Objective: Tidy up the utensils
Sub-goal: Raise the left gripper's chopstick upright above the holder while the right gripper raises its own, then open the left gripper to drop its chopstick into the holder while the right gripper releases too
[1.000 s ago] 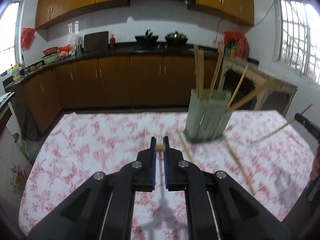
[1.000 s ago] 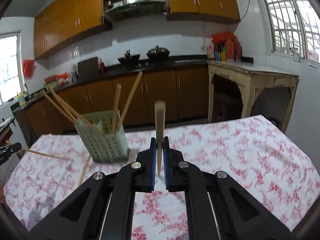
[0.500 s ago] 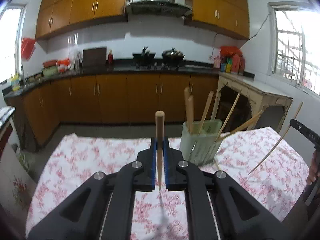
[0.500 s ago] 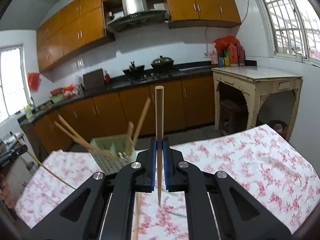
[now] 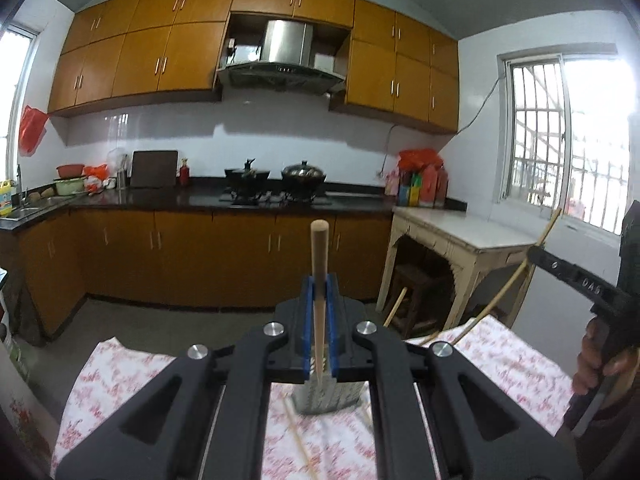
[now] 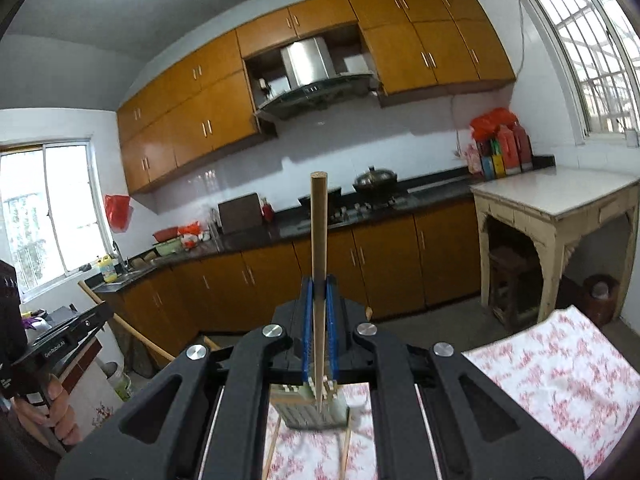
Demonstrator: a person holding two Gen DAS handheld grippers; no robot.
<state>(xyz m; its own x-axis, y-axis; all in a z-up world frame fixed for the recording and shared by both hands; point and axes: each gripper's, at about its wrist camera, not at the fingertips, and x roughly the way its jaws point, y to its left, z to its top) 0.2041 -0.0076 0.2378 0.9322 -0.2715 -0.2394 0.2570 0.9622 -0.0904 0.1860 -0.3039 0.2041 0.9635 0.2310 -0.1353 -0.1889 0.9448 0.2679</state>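
Daylit; windows [image 5: 560, 140] blown out; fisheye-bent edges.

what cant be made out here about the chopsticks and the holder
- Left wrist view: the green holder shows only its lower wall; the left gripper hides its top, so its contents cannot be counted.
- Right wrist view: the right gripper covers most of the holder.
- Both views: loose chopsticks on the tablecloth are blurred and partly behind the fingers; their number is unclear.

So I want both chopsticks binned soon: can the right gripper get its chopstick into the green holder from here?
Probably yes: the right gripper holds its chopstick upright, tip just over the green holder, nothing between them.
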